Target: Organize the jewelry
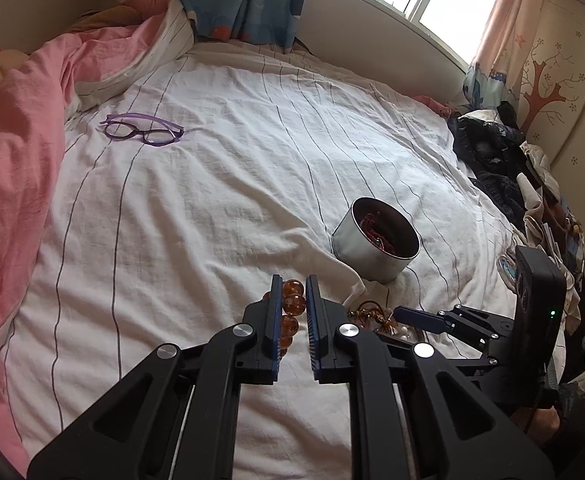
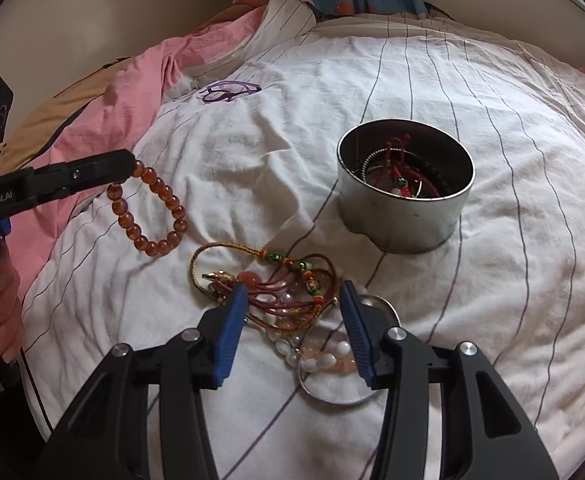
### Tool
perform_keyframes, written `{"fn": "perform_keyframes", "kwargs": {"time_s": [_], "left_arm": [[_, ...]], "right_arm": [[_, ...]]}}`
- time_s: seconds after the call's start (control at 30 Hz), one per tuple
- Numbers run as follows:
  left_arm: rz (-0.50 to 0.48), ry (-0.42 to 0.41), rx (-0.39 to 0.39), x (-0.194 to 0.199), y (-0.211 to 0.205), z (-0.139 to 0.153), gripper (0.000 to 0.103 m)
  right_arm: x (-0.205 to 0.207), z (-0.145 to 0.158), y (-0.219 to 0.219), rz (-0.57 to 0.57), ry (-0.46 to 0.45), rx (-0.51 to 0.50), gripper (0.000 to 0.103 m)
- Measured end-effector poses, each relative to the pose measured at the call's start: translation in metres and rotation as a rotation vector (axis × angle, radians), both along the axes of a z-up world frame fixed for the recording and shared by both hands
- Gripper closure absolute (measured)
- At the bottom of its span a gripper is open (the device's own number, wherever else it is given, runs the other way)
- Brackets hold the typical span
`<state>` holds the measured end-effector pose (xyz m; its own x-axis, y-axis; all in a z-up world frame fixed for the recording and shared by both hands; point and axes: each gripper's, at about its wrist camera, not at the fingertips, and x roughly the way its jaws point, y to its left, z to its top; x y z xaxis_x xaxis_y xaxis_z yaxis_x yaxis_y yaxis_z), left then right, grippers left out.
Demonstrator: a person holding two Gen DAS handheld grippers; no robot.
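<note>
your left gripper (image 1: 294, 312) pinches the amber bead bracelet (image 2: 148, 210) at the tin's (image 2: 404, 216) nine o'clock, your right gripper (image 2: 294, 320) gapes over the tangled jewelry pile (image 2: 288, 292); next, probably carry the bracelet over the tin's rim.

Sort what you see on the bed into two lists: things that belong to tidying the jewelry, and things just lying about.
Belongs to the job:
amber bead bracelet, at the left tongs
tangled cords and pearls
silver bangle
metal tin

Just lying about:
purple glasses
pink quilt
dark clothes
</note>
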<state>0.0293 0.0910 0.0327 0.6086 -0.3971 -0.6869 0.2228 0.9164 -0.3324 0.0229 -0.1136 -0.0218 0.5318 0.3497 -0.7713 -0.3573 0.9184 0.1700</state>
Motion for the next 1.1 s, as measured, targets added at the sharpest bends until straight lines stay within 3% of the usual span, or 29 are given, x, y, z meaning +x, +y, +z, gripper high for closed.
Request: {"fn": "perform_keyframes", "kwargs": {"time_s": [0.13,0.2,0.27,0.4,0.53,0.6,0.67,0.8,0.87,0.97,1.0,1.1], "left_arm": [[-0.009,0.012,0.000,0.000,-0.001,-0.003,0.092],[-0.020,0.011,-0.004,0.000,-0.004,-0.003,0.092],[-0.036,0.001,-0.007,-0.002,-0.009,-0.001,0.092],[-0.074,-0.047,-0.052,-0.008,-0.018,0.009,0.092],[-0.108,-0.064,-0.209,-0.012,-0.017,0.014,0.092],[-0.089,-0.035,-0.159,-0.009,-0.020,0.007,0.092],[-0.056,0.067,-0.090,0.002,-0.020,-0.015,0.092],[-0.005,0.265,-0.079,0.018,-0.013,-0.060,0.091],[0.001,0.270,-0.062,0.019,-0.015,-0.063,0.085],[-0.006,0.245,-0.019,0.017,-0.022,-0.062,0.071],[-0.011,0.239,0.004,0.017,-0.025,-0.062,0.063],[-0.031,0.245,0.055,0.018,-0.032,-0.070,0.060]], "right_arm": [[0.004,-0.007,0.002,0.004,0.033,-0.023,0.057],[0.002,-0.005,-0.002,0.001,0.036,-0.036,0.086],[-0.003,0.000,-0.010,0.008,0.032,-0.020,0.094],[-0.017,0.013,-0.021,0.014,-0.007,-0.025,0.096],[-0.023,0.027,-0.035,-0.017,-0.043,-0.015,0.097],[-0.023,0.032,-0.045,-0.045,-0.057,-0.009,0.097],[-0.021,0.032,-0.057,-0.090,-0.055,-0.014,0.097],[-0.019,0.031,-0.082,-0.157,-0.049,0.011,0.097],[-0.023,0.039,-0.090,-0.147,-0.081,0.068,0.097],[-0.025,0.044,-0.097,-0.163,-0.097,0.061,0.097],[-0.024,0.042,-0.100,-0.178,-0.085,0.056,0.097],[-0.013,0.021,-0.106,-0.208,0.014,-0.009,0.097]]}}
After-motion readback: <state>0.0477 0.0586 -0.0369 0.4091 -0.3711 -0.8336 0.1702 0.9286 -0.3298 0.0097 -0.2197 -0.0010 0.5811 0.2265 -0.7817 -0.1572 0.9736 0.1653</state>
